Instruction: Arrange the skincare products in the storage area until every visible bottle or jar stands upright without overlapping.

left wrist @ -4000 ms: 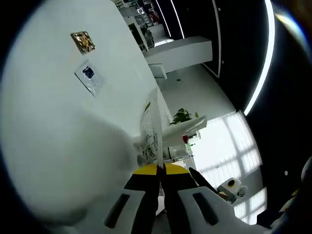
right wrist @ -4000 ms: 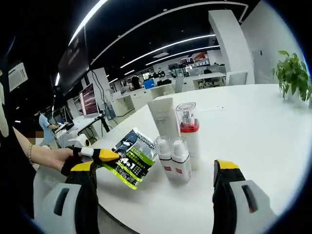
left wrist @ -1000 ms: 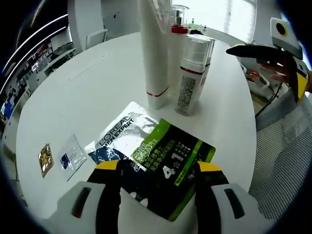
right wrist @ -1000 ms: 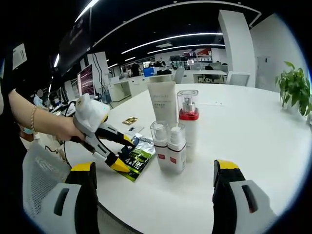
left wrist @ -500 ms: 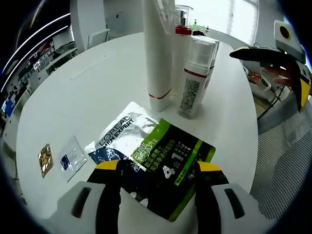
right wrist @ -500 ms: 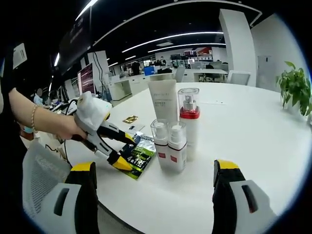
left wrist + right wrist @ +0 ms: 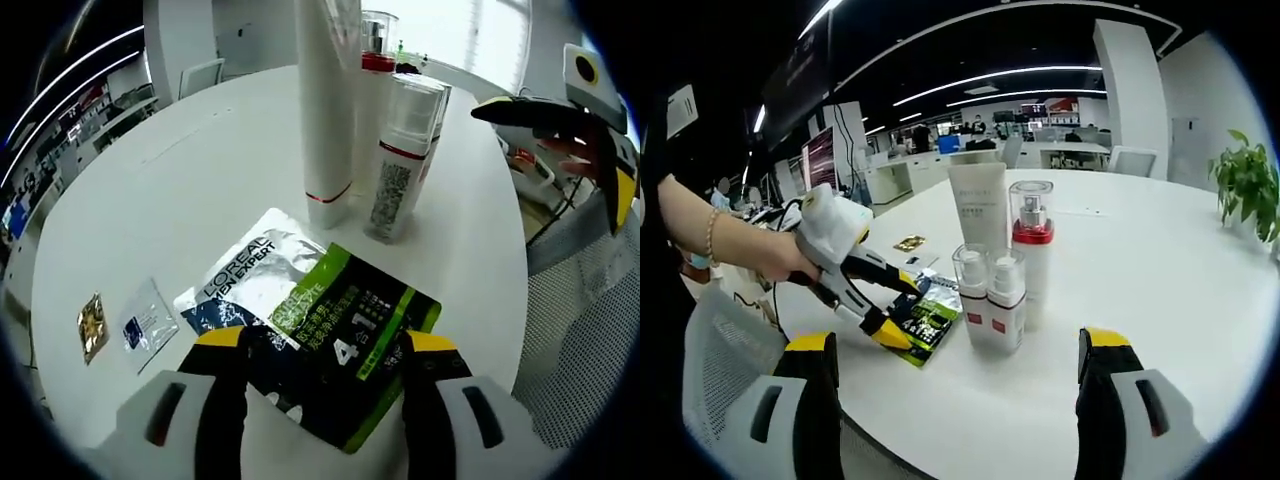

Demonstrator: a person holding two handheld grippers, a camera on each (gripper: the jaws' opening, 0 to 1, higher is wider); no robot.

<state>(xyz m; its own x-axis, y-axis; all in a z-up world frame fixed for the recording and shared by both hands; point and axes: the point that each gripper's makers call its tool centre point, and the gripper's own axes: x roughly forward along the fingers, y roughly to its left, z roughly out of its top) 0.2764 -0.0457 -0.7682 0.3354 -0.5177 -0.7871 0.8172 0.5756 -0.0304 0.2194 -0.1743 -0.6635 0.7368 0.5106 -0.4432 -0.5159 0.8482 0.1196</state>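
A white tube (image 7: 328, 110), a pump bottle with a red collar (image 7: 372, 90) and two small clear-capped bottles (image 7: 400, 160) stand upright, close together, on the round white table (image 7: 180, 170). A green-black sachet (image 7: 340, 330) lies flat, overlapping a silver sachet (image 7: 250, 275). My left gripper (image 7: 326, 340) is open, its jaws on either side of the sachets' near end. In the right gripper view the left gripper (image 7: 898, 308) stands over the green-black sachet (image 7: 928, 322), beside the small bottles (image 7: 988, 300). My right gripper (image 7: 958, 342) is open and holds nothing.
A small gold sachet (image 7: 92, 325) and a clear one with a blue print (image 7: 148, 320) lie at the table's left. A mesh chair (image 7: 715, 390) stands by the table edge. A potted plant (image 7: 1245, 170) is at the far right. A hand (image 7: 750, 250) holds the left gripper.
Four seconds ago the left gripper was shut on a sachet held in the air. Now the sachets lie flat on the table and it is open. Little has moved in the last second.
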